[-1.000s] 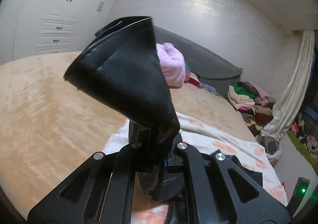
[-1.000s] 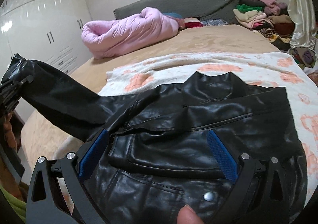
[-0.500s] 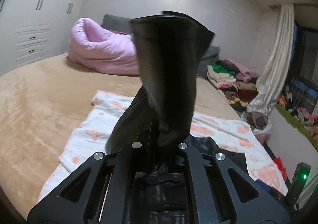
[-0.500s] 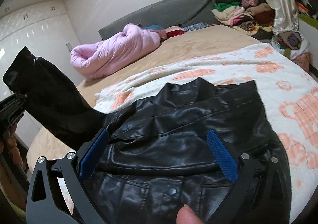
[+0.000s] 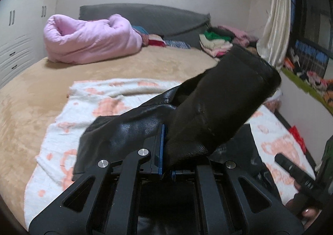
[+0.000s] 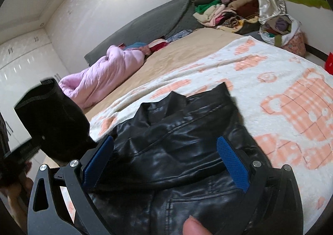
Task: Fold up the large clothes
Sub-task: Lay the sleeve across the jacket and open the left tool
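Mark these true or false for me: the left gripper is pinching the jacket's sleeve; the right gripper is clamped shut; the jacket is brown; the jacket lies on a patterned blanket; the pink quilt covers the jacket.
1. The left gripper is pinching the black jacket's sleeve. True.
2. The right gripper is clamped shut. False: its jaws stand wide open over the jacket.
3. The jacket is brown. False: it is black.
4. The jacket lies on a white and orange blanket. True.
5. The pink quilt covers the jacket. False: it lies apart, by the headboard.

Pink duvet (image 5: 91,41), folded clothes pile (image 6: 224,12)
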Demonstrator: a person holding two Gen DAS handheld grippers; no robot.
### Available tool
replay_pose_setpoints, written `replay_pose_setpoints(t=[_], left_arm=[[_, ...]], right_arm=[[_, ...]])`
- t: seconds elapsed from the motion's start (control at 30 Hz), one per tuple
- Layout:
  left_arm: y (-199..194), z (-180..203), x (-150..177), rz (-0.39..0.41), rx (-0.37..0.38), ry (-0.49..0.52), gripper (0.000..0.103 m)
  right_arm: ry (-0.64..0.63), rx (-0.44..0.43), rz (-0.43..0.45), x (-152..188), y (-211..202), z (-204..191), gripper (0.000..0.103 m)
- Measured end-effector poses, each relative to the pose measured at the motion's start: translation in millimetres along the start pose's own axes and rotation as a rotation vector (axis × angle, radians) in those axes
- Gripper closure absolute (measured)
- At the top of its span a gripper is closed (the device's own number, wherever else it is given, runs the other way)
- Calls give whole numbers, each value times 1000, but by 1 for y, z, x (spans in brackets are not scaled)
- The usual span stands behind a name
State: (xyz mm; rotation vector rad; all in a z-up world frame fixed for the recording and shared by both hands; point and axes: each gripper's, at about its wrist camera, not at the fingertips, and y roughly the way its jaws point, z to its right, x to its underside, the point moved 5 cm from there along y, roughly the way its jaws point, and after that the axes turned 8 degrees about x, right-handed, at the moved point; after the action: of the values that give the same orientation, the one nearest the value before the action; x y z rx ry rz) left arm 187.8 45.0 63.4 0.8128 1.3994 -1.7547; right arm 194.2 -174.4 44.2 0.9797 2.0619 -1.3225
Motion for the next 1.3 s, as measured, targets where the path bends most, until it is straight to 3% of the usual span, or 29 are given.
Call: replay_pose_setpoints(t=[0.43,0.5,0.57,0.6,0.7,0.77,0.87,0.93,1.17,1.23,1.3], left_arm=[[61,37,72,-215,4,116,98],[67,39,82,-237,-6,137,91],[75,41,96,-268,-15,154,54],[77,41,101,-283,-16,162,49],[83,43,119,-324,-39,207,49],[84,44,131,-348,-32,216,37],[80,47,141,-351,-23,247,29],[76,49,148,-352,-24,282,28],[40,34,149,-331,67,205,19],[32,24,144,-321,68,168,19],[23,9,135,-302,47,128,19]], right_arm=[[82,-7,-35,1,11,34,4],[87,-27,-54,3,15,34,4],[99,-55,-81,6,20,32,4],[114,-83,-108,10,24,32,4],[161,-162,-195,20,37,29,4],[184,-206,-253,28,46,26,4],[172,-247,-326,41,58,17,6],[164,-267,-366,49,67,8,19],[53,-259,-426,58,84,-25,25],[32,-246,-432,63,87,-31,45],[-10,-219,-413,68,87,-41,58]])
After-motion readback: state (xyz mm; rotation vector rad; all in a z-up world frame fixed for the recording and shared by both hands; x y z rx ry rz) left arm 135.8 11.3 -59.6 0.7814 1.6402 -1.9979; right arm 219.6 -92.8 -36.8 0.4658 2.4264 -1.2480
